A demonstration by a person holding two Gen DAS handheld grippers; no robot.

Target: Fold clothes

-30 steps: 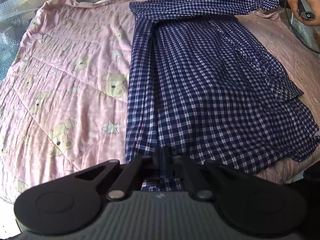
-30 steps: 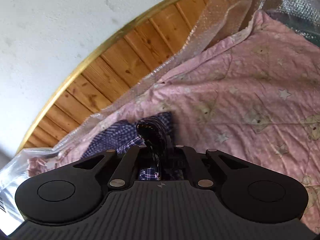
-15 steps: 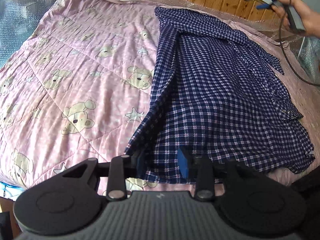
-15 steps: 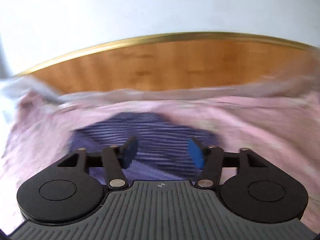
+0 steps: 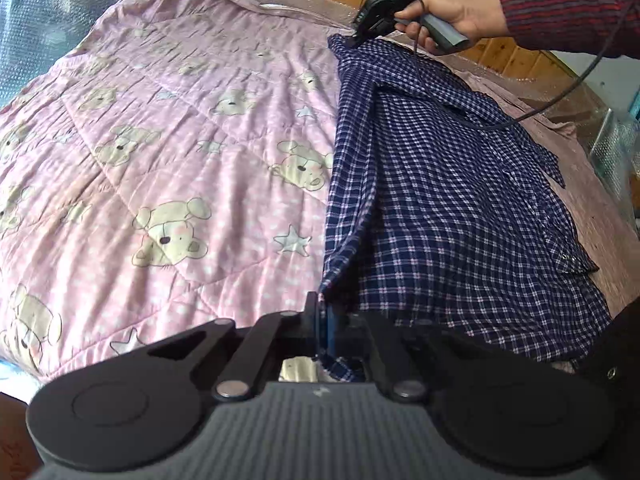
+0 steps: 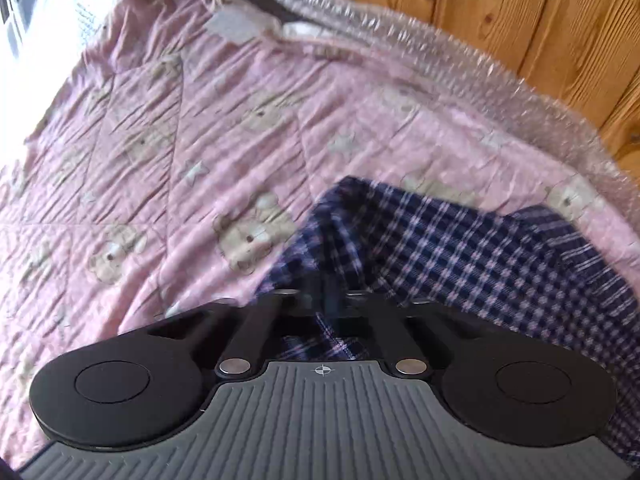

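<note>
A navy plaid shirt (image 5: 460, 208) lies on the right half of a pink bear-print quilt (image 5: 180, 140), its long left edge doubled over. My left gripper (image 5: 323, 320) is shut on the near corner of that edge, by the hem. At the far end, a hand (image 5: 460, 16) holds my right gripper (image 5: 354, 38) against the shirt's far left corner. In the right wrist view my right gripper (image 6: 326, 300) is shut on the plaid shirt (image 6: 480, 264), and the cloth rises in a ridge from its closed jaws.
A wooden headboard (image 6: 500, 20) with bubble wrap (image 6: 400, 40) along its foot borders the far side of the quilt (image 6: 200, 140). A black cable (image 5: 560, 96) from the right gripper crosses over the shirt. The quilt's left half is bare.
One second ago both grippers held the shirt. Half a second ago both stood open. Now each has shut again on the shirt's left edge, left at the near corner, right at the far one.
</note>
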